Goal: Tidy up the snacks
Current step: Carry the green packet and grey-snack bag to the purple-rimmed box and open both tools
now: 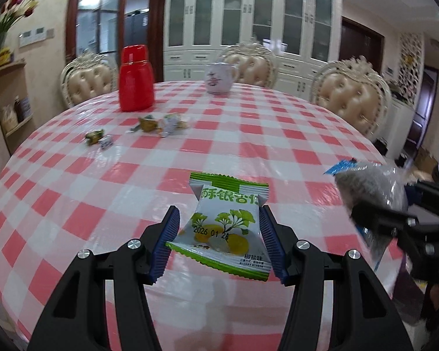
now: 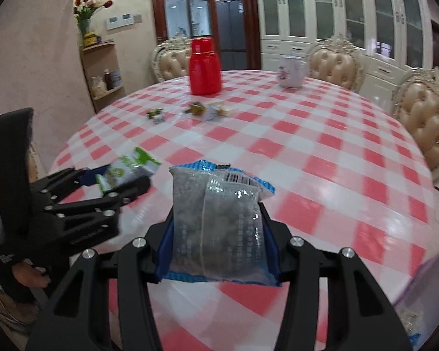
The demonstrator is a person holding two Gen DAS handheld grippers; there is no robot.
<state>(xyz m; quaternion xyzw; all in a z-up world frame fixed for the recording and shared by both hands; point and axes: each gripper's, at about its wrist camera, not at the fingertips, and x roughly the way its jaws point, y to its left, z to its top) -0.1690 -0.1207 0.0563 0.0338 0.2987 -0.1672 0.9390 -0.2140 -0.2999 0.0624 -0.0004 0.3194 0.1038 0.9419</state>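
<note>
Two snack packets are in the air at once, one in each hand-held gripper, so the step in hand looks like carrying them to wherever the snacks are being gathered.

From the left wrist view, the left hand-held gripper (image 1: 219, 238) has its blue pads closed partway onto a green-and-white packet (image 1: 224, 225), pinching it at both side edges above the checked surface (image 1: 292, 152). Well beyond it, short of the red flask (image 1: 136, 80), a few small wrapped sweets (image 1: 161, 124) lie loose. At the right edge the other packet shows, blurred.

From the right wrist view, the right hand-held gripper (image 2: 219, 234) grips a clear packet of dark snacks (image 2: 218, 225) between its pads, likewise half closed. The left one hangs just beside it, nearer than the red flask (image 2: 205, 68).

No container is plainly visible; something purple (image 2: 424, 286) at the lower right is too blurred to name. The next move calls for finding the drop spot and letting go cleanly.
</note>
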